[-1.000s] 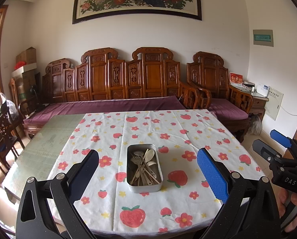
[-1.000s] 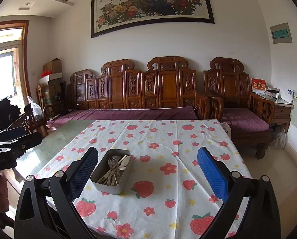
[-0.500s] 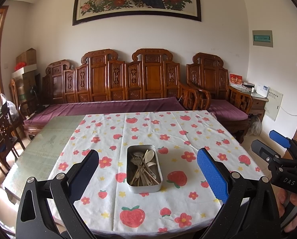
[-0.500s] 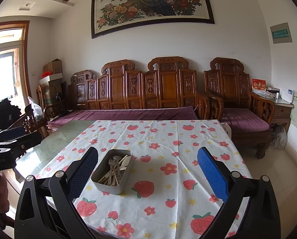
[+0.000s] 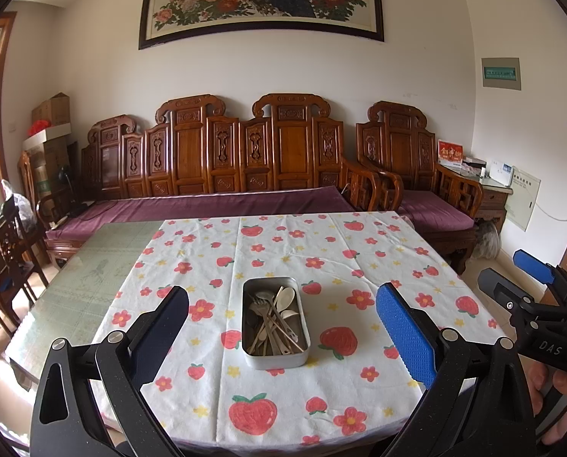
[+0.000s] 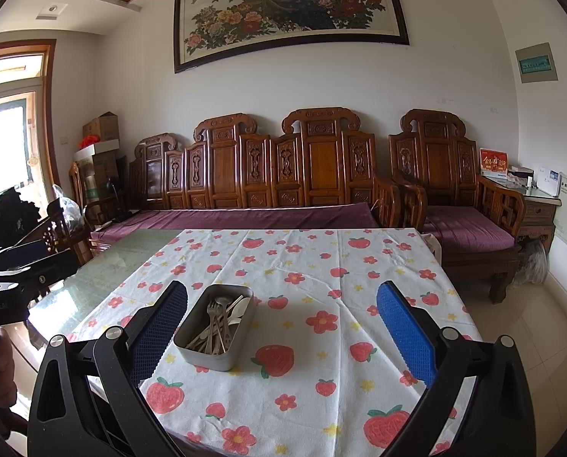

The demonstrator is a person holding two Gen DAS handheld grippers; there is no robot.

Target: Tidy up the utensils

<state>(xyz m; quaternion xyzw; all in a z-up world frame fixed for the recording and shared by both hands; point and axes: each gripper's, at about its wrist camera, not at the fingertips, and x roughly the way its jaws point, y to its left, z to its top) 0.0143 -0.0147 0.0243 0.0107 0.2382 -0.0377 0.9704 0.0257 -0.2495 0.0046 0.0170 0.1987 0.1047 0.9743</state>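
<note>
1. Left wrist view: we are holding the left gripper [image 5: 281,337] above the near table edge with its jaws spread wide and nothing between them. The metal tin [image 5: 275,321] of utensils [image 5: 273,321] is sitting straight ahead, framed between the two pads, on the strawberry tablecloth [image 5: 359,255].
2. Off to the right of these tongs we are seeing the right gripper [image 5: 527,285], and the letters "DAS" are showing on its body.
3. We are judging the spoons and forks as light, stiff and slick, lying tangled with handles crossing; a pinch on one upper handle, clear of the tin's wall, looks the safest hold.
4. Right wrist view: we are keeping the right gripper [image 6: 281,337] equally wide apart and empty. The metal tin [image 6: 214,325] is lying ahead and left of centre, just beside the left pad.
5. From here the fork [image 6: 211,318] tines are pointing away from us. Writing on the wall painting [image 6: 291,7] is too small to read.
</note>
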